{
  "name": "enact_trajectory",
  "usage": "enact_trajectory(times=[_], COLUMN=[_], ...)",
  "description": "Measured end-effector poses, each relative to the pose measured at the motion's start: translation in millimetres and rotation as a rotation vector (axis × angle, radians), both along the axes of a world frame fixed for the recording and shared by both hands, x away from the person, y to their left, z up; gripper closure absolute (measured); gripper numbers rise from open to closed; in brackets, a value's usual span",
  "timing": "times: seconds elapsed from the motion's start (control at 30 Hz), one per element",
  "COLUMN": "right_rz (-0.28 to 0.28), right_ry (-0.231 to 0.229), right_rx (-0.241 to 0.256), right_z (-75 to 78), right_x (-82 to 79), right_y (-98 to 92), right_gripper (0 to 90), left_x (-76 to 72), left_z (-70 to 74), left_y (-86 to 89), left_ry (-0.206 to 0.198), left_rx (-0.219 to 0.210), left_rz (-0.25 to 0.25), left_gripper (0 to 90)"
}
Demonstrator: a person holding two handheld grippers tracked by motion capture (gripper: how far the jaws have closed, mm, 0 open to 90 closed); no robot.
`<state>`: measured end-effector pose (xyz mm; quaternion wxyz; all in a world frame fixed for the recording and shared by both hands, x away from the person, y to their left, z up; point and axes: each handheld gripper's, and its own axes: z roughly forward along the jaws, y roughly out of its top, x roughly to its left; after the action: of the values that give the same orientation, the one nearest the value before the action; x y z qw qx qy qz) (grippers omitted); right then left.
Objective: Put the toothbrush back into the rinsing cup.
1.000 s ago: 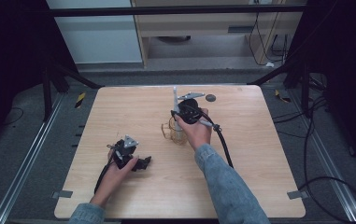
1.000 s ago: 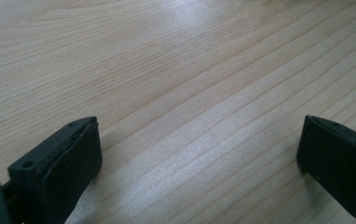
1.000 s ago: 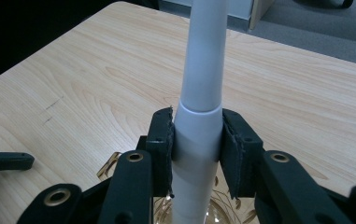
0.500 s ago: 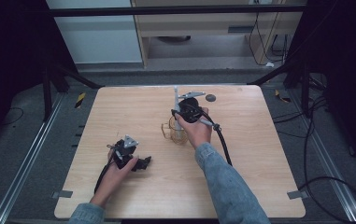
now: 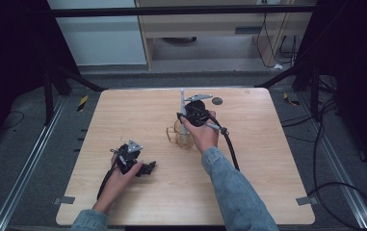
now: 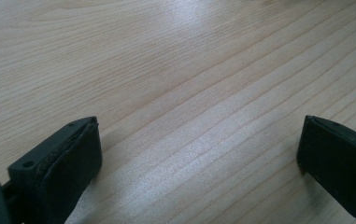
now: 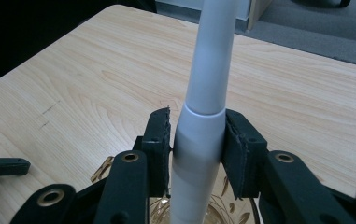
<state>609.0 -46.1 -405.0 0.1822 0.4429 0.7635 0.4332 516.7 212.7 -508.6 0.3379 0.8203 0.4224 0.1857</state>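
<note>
- Your right gripper (image 7: 198,140) has its jaws closed on a white tube (image 7: 202,126), pinched at the thicker lower section, just below the step where it narrows.
- The tube stands upright over an amber glass mug (image 5: 178,136) near the middle of the table (image 5: 268,159); in the right gripper view the mug's patterned rim (image 7: 102,169) sits directly under the jaws. How deep the tube's lower end sits in the mug is hidden.
- Your left gripper (image 5: 135,166) rests on the table near the front left, well apart from the mug, jaws spread wide with only bare wood between them.
- Risk: the mug is unheld. If you tilt or drag the tube sideways, it could lever against the rim and tip or slide the mug.
- Risk: the tube is smooth and round, and tapers above the grip. A slack squeeze could let it slide down through the pads or twist off vertical.
- Risk: lifting at a slant may catch the tube's lower end on the rim, so I'd judge a straight vertical pull safest.
- Against the pictures from a second and half a second back, almost nothing has moved: both hands, the tube and the mug sit where they were, and the left gripper is just as idle.
</note>
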Motion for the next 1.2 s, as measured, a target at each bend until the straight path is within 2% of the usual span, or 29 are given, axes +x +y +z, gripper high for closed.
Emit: enact_trajectory(times=[0.53, 0.87, 1.2], right_rz=[0.000, 0.002, -0.003], right_ry=[-0.014, -0.029, -0.036], right_rx=[-0.003, -0.008, -0.016], right_z=[3.2, 7.5, 10.9], right_x=[-1.6, -6.6, -10.1], right_y=[-2.3, -3.1, -6.3], right_gripper=[62.4, 54.2, 53.2], left_x=[0.0, 0.0, 0.0], left_z=[0.0, 0.0, 0.0], left_y=[0.0, 0.0, 0.0], left_ry=[0.000, 0.000, 0.000], left_rx=[0.000, 0.000, 0.000], left_rz=[0.000, 0.000, 0.000], left_gripper=[0.0, 0.0, 0.0])
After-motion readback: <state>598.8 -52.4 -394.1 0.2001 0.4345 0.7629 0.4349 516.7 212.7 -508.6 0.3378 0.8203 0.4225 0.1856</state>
